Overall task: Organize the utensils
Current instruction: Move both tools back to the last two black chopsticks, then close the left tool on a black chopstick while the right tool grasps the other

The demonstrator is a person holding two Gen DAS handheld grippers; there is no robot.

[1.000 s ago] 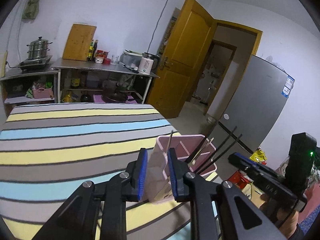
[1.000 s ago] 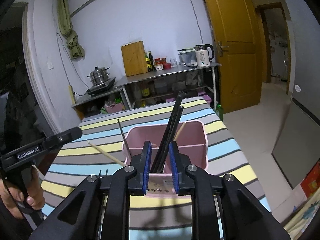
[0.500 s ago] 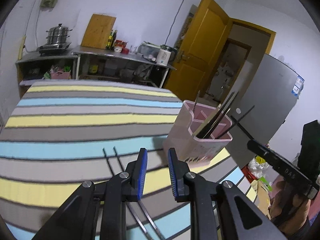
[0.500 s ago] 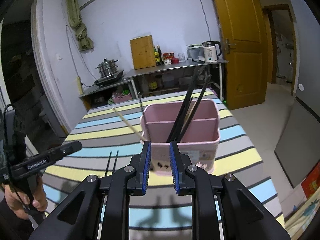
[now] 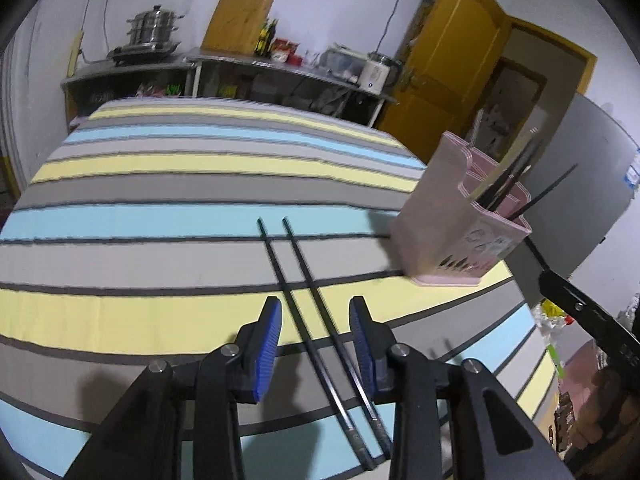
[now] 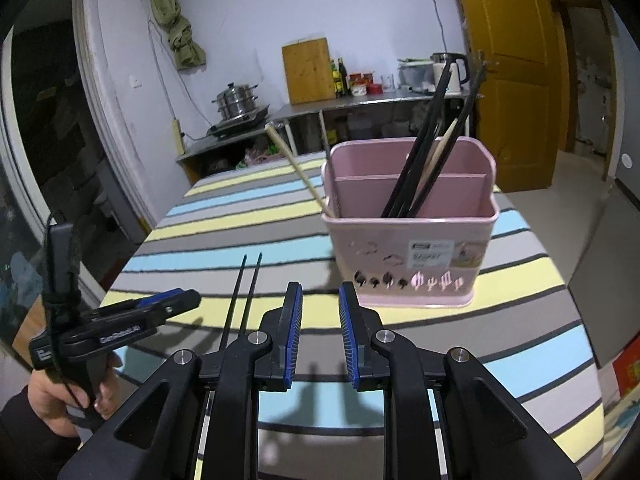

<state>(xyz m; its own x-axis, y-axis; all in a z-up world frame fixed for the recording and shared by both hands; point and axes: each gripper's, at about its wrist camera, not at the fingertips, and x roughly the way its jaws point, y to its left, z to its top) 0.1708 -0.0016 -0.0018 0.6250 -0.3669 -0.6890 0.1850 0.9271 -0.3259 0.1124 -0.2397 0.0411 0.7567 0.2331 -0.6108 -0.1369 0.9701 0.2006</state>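
Note:
A pink utensil holder (image 6: 408, 240) stands upright on the striped tablecloth (image 6: 240, 216) with several black and wooden chopsticks (image 6: 424, 156) in it; it also shows at the right of the left wrist view (image 5: 452, 220). A pair of black chopsticks (image 5: 308, 280) lies flat on the cloth and runs between the fingers of my left gripper (image 5: 316, 320), which is open just above them. The pair also shows in the right wrist view (image 6: 242, 292). My right gripper (image 6: 319, 316) is open and empty, a little in front of the holder.
A steel shelf with a steamer pot (image 5: 152, 28), a cutting board (image 5: 238, 20), bottles and a kettle (image 5: 376, 72) stands behind the table. A yellow door (image 5: 448, 68) and a grey fridge (image 5: 576, 184) are at the right, past the table's edge.
My left gripper let go of the pink holder, moved left, dropped toward the black chopsticks and opened wider. My right gripper backed away from the holder and opened a little.

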